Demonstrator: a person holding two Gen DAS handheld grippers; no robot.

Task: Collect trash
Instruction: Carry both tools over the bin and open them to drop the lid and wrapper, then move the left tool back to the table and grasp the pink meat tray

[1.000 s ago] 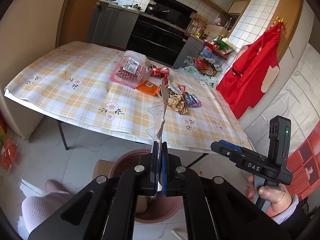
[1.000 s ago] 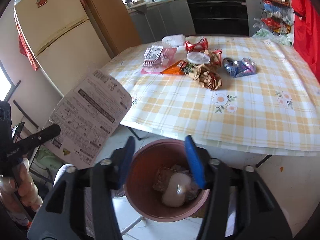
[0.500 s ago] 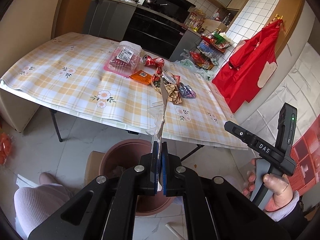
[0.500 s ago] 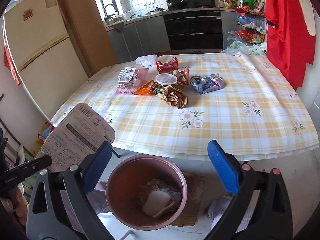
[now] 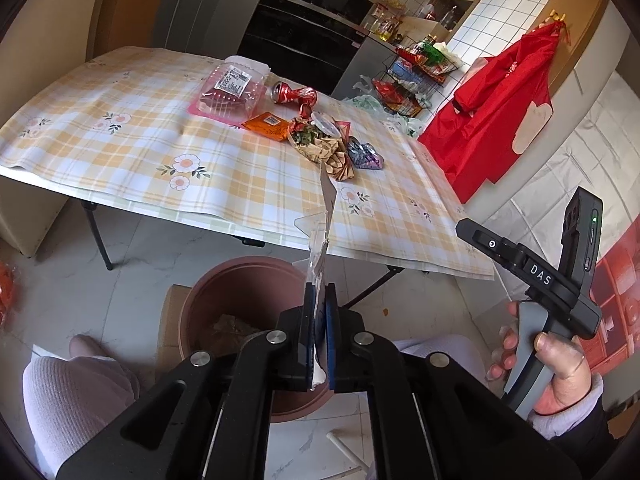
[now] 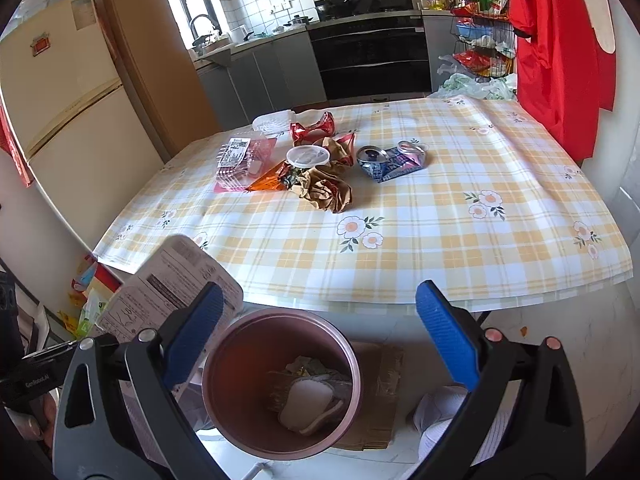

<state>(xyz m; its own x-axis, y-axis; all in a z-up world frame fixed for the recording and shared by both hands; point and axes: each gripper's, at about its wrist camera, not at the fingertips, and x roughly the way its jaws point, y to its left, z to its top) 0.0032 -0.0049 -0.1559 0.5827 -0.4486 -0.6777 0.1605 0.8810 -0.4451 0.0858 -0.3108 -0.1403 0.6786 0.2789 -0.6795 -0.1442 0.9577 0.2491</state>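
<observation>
While the left gripper is clamping the blister-pack card by its bottom edge, the light, stiff sheet is hanging over the bin's rim at 9 o'clock; the right gripper is gaping wide, carrying nothing.

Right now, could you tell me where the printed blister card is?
The blister card is clamped in the left gripper, at lower left of the right wrist view, held above the floor beside the brown bin, just off the table's near edge.
</observation>
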